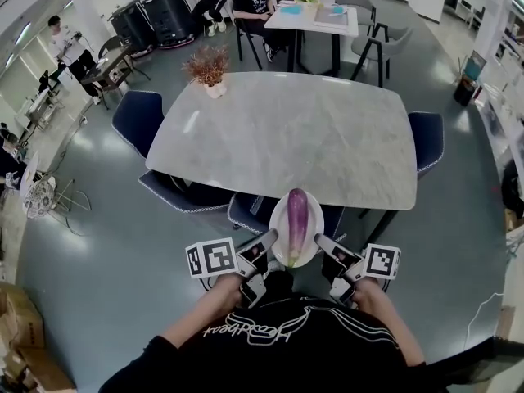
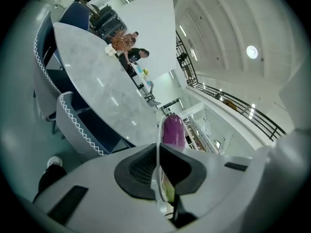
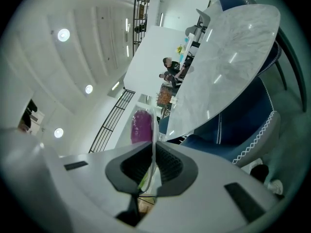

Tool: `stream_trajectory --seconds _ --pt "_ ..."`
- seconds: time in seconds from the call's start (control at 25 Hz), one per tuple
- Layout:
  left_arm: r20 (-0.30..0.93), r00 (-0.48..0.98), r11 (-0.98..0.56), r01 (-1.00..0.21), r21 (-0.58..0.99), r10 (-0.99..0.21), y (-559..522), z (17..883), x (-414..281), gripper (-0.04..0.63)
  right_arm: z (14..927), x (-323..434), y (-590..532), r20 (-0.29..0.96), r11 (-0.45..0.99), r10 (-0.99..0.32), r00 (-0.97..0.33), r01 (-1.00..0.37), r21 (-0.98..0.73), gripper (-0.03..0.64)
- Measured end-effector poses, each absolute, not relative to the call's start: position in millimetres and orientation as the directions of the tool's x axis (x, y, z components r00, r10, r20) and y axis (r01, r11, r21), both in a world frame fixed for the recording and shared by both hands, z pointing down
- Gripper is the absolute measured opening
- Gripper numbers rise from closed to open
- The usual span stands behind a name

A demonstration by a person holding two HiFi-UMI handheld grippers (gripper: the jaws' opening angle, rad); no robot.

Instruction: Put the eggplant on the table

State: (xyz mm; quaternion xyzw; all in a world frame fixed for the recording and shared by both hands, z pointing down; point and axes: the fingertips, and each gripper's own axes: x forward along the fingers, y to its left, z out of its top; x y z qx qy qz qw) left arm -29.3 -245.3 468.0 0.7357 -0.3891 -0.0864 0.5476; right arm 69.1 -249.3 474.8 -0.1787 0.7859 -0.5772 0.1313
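Observation:
A purple eggplant [image 1: 296,222] with a green stem lies lengthwise on a white plate [image 1: 277,220], held in the air just short of the grey marble table's [image 1: 286,133] near edge. My left gripper [image 1: 273,241] is shut on the plate's left rim, my right gripper [image 1: 319,244] shut on its right rim. In the left gripper view the plate rim [image 2: 157,149] runs edge-on between the dark pads, with the eggplant [image 2: 173,131] beyond. In the right gripper view the plate rim [image 3: 153,152] is likewise pinched, and the eggplant [image 3: 141,126] shows past it.
Dark blue chairs stand round the table: one [image 1: 258,211] right under the plate, others at the left [image 1: 137,121] and right [image 1: 427,140]. A small potted dried plant [image 1: 209,66] sits at the table's far left corner. People sit at a further table [image 1: 312,16].

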Motion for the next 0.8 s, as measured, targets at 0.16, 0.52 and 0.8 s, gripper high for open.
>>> stream_trajectory --seconds 0.16,0.52,0.8 --pt "0.293 0.688 -0.102 -0.471 0.876 -0.664 -256 465 -33 0.025 470 66 -259 -0.001 0.276 -0.437 -0.899 -0.133 -0.952 0.018" --pt "0.285 0.709 -0.113 -0.457 0.882 -0.645 -294 465 -40 0.025 469 59 -294 0.019 0.262 -0.459 -0.888 -0.156 -0.952 0.018" --pt "0.283 0.722 -0.105 -0.441 0.891 -0.631 -341 471 -52 0.025 471 46 -338 0.043 0.251 -0.472 -0.88 -0.181 -0.951 0.018"
